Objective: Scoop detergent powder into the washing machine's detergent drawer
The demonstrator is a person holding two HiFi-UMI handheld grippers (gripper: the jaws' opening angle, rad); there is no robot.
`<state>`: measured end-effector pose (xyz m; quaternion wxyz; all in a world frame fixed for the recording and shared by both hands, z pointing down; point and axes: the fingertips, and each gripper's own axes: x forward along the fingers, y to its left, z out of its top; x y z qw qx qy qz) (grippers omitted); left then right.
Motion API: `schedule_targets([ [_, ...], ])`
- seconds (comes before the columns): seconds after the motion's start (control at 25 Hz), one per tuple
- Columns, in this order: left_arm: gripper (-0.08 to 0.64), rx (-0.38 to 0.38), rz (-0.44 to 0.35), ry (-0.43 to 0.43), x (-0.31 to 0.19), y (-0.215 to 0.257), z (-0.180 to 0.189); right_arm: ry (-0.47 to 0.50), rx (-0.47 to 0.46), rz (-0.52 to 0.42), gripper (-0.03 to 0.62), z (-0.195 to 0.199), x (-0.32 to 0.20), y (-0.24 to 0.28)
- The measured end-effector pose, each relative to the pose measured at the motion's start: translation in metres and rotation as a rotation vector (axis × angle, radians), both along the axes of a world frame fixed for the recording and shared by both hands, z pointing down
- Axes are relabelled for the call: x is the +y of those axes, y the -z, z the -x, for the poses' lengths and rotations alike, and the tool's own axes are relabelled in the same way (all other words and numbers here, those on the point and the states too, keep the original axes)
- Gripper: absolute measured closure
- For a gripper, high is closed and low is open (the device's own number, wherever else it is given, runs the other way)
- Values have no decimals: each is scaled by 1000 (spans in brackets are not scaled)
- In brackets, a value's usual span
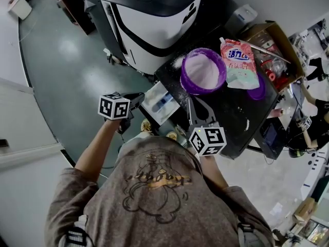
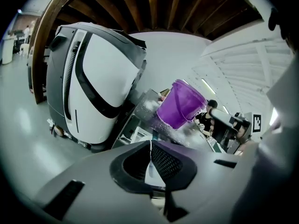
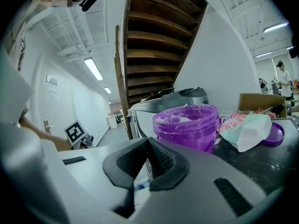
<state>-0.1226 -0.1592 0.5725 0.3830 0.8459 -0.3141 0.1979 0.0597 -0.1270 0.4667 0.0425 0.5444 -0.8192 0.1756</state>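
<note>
**Both my grippers closed, drawer open below the table edge**

The detergent powder (image 1: 204, 72) lies white and heaped in a purple tub (image 1: 184, 68) that stands lidless on the black table (image 1: 231, 112), near the corner closest to the washing machine (image 1: 154, 24). Grains cling to the tub's rim and wall, and a dusting has spilled on the table beside it. The detergent drawer (image 1: 161, 103) stands pulled out just left of the table, pale with a blue part inside. My left gripper (image 1: 138, 98) hangs just beside it with its jaws pressed together on nothing. My right gripper (image 1: 194, 107) is over the table's near edge, pointing at the tub, and its jaws also meet with nothing between them.

I cannot make out the drawer's compartments. In both gripper views my own jaws cover most of the drawer, leaving only a white and blue sliver. A pink detergent bag (image 1: 237, 63) lies just right of the tub and covers part of a purple lid (image 1: 259, 91).
</note>
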Motion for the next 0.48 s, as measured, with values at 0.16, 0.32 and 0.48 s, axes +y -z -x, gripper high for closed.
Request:
schedule_targets([
  [0.16, 537, -88, -45, -49, 2, -4, -6, -2, 1, 5, 591, -3, 1, -1],
  [0.32, 537, -158, -82, -97, 5, -6, -14, -5, -1, 8, 591, -6, 2, -3],
  [0.48, 537, -221, -127, -144, 6, -7, -20, -10, -4, 9, 591, -9, 3, -3],
])
